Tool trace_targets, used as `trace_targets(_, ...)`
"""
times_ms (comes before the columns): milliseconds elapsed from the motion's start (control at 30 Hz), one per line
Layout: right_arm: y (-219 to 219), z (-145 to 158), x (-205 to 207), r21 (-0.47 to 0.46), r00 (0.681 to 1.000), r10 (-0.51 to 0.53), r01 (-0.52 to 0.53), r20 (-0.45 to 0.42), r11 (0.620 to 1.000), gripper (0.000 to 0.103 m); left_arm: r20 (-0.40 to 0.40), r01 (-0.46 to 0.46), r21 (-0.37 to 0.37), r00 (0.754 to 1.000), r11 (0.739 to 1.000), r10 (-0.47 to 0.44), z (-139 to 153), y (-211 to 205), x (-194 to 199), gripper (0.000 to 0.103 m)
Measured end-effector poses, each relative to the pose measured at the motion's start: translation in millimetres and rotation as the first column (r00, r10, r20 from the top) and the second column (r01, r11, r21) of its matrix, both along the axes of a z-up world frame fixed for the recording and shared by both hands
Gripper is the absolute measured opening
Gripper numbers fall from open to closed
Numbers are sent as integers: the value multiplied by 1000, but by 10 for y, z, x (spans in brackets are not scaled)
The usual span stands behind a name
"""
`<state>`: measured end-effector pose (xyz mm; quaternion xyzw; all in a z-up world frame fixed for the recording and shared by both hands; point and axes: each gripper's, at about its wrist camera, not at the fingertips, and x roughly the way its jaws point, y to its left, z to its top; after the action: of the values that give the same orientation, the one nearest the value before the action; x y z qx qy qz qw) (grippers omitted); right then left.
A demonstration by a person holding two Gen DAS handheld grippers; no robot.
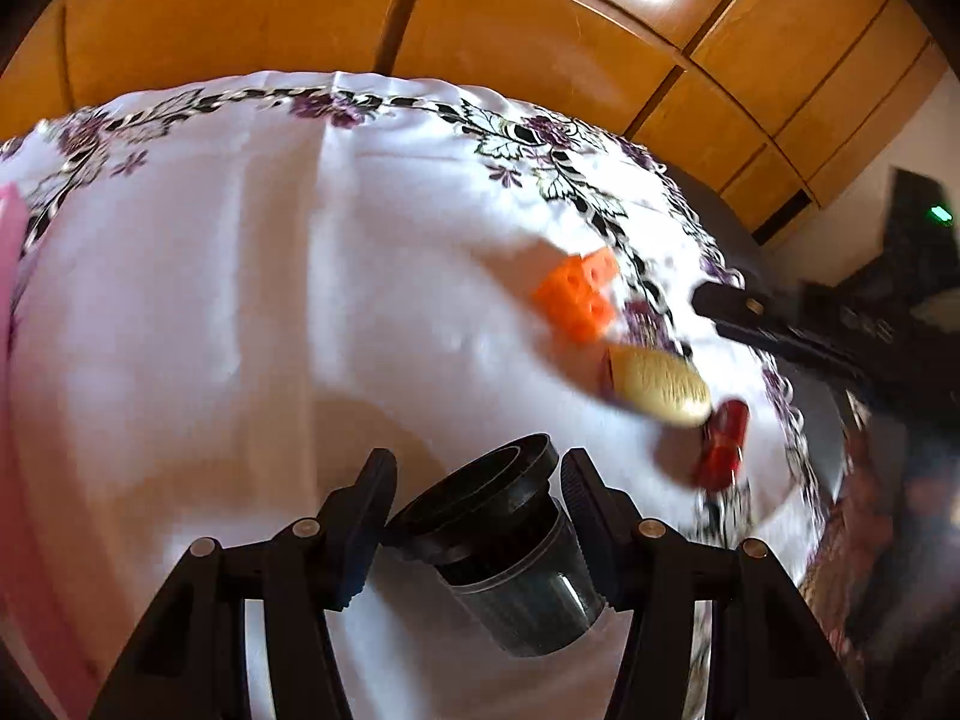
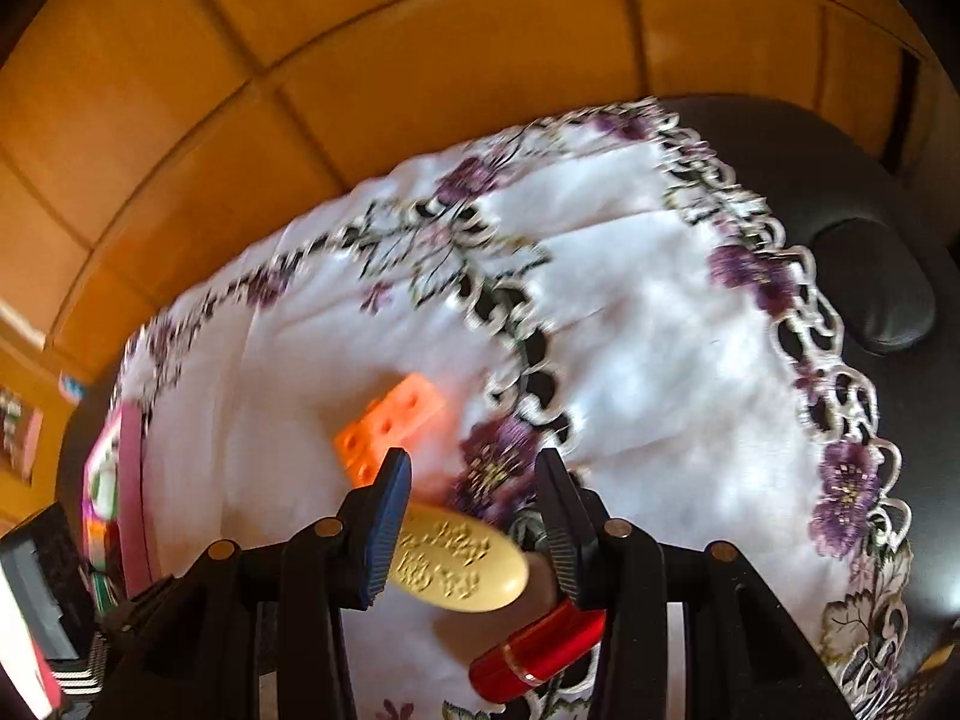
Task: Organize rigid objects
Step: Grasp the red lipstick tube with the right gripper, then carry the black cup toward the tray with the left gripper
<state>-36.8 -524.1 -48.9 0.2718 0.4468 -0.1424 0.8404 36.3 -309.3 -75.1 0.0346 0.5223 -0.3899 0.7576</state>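
Black plastic left gripper (image 1: 474,516) is tilting down over the white embroidered tablecloth (image 1: 240,300), its jaws clamping a dark lidded cup (image 1: 510,546). Right gripper (image 2: 474,528) is angling down likewise, jaws partly apart around a cream oval embossed block (image 2: 459,564); contact is unclear.

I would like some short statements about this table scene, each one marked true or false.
1. A black cup sits between the left gripper fingers. True.
2. The building block is blue. False: orange.
3. The tablecloth has a purple flower border. True.
4. The red tube stands upright. False: it lies on its side.
5. The right gripper fingers straddle the yellow oval piece. True.
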Motion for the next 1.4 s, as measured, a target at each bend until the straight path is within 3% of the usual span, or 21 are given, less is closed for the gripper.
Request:
trace_targets(167,85,-27,23,-41,999,23,-24,-28,999,46,24,-10,-9,1000,1000,11,8,282,-132,58)
trace_targets(400,-181,7,-283,-17,983,-173,172,-68,985,47,89,-15,15,996,1000,13,24,330,-185,58)
trace_targets(467,-159,49,-304,-30,987,-128,126,-97,992,49,94,-10,20,996,1000,9,17,337,-186,59)
trace_targets(567,46,80,-259,-55,981,77,-88,-180,995,65,68,-19,4,998,1000,19,-9,384,-154,59)
trace_targets(600,167,83,-231,-76,960,173,-194,-219,978,72,66,-20,1,998,1000,20,-9,394,-151,59)
trace_targets(667,361,72,-201,-155,914,270,-327,-303,932,76,68,-20,2,997,1000,20,-2,394,-162,59)
trace_targets(767,552,-21,-149,-221,831,350,-473,-432,853,80,60,-23,0,998,1000,23,-1,401,-156,59)
trace_targets(900,620,-172,-91,-247,742,379,-580,-553,776,85,58,-22,3,998,1000,22,6,416,-160,59)
trace_targets(1000,599,-245,-55,-236,721,385,-598,-575,766,85,60,-24,5,998,1000,24,6,416,-165,59)
trace_targets(1067,560,-279,-19,-245,732,374,-585,-569,773,84,66,-22,10,998,1000,22,9,408,-176,60)
trace_targets(1100,539,-294,-11,-240,736,370,-577,-567,781,76,68,-21,11,997,1000,20,9,406,-179,60)
trace_targets(1267,626,-155,-62,-281,772,368,-560,-518,780,76,84,-18,17,996,1000,17,7,400,-189,59)
trace_targets(1333,726,-2,-77,-267,794,390,-547,-467,793,76,100,-24,26,995,999,22,17,401,-214,59)
trace_targets(1400,815,196,-76,-241,831,428,-524,-354,817,76,115,-32,34,993,999,27,29,419,-238,59)
